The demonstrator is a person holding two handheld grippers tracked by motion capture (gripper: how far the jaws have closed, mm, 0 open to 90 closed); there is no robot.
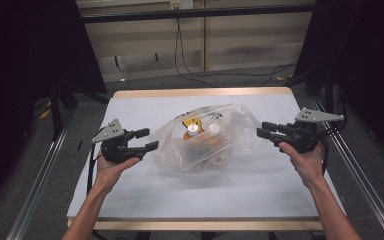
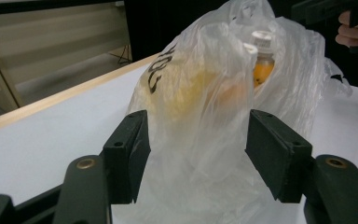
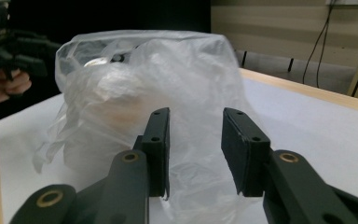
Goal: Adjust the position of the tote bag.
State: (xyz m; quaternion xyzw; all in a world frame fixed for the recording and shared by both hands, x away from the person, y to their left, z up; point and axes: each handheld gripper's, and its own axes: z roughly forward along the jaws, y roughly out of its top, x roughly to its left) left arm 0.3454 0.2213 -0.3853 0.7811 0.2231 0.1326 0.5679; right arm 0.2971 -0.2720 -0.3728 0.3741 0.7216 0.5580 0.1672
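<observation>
A clear plastic bag [image 1: 207, 140] lies in the middle of the white table [image 1: 130, 185]. Inside are small bottles with white caps [image 1: 194, 128] and orange contents. My left gripper [image 1: 148, 140] is open at the bag's left edge. In the left gripper view the wide-apart jaws of that gripper [image 2: 198, 154] frame the bag [image 2: 214, 93], and a capped bottle [image 2: 262, 60] shows through the plastic. My right gripper [image 1: 262, 128] is open at the bag's right edge. In the right gripper view the crumpled bag [image 3: 135, 93] lies just beyond that gripper [image 3: 196, 149], its jaws parted.
The table has a wooden rim [image 1: 200, 92] at the far edge. Metal rails [image 1: 40, 170] run along both sides on the floor. Cables [image 1: 190, 70] lie on the floor beyond the table. Bare white tabletop lies in front of the bag.
</observation>
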